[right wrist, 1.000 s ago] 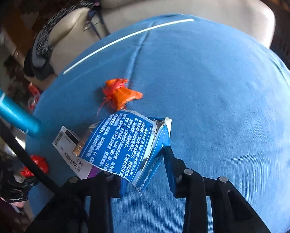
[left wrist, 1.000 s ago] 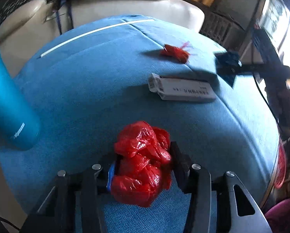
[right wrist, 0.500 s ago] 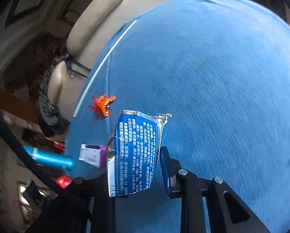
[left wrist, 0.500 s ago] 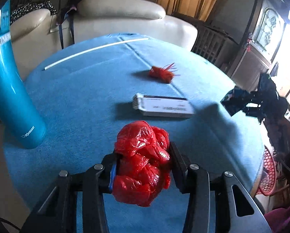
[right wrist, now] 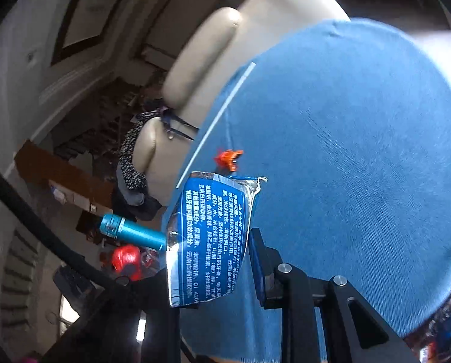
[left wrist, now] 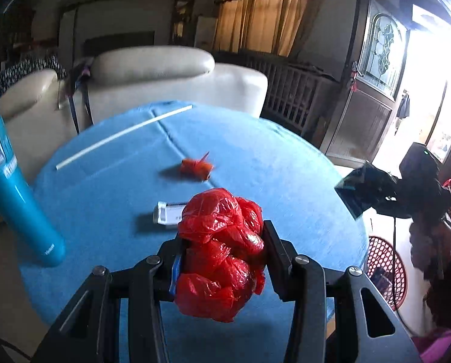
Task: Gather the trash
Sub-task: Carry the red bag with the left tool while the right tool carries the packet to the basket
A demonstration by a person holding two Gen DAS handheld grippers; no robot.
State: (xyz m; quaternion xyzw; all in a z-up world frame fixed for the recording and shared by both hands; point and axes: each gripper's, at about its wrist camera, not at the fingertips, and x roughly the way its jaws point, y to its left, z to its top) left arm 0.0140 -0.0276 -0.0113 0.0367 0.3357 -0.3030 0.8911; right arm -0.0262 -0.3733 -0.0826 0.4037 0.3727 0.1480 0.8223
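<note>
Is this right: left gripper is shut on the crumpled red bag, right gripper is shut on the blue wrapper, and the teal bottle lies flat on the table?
One thing is off. In the left wrist view the teal bottle stands upright on the blue table, not flat. The rest holds: left gripper is shut on the crumpled red bag; right gripper is shut on the blue wrapper.

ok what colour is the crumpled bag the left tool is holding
Red: the crumpled plastic bag in the left tool is glossy red, clearest in the left wrist view.
</note>
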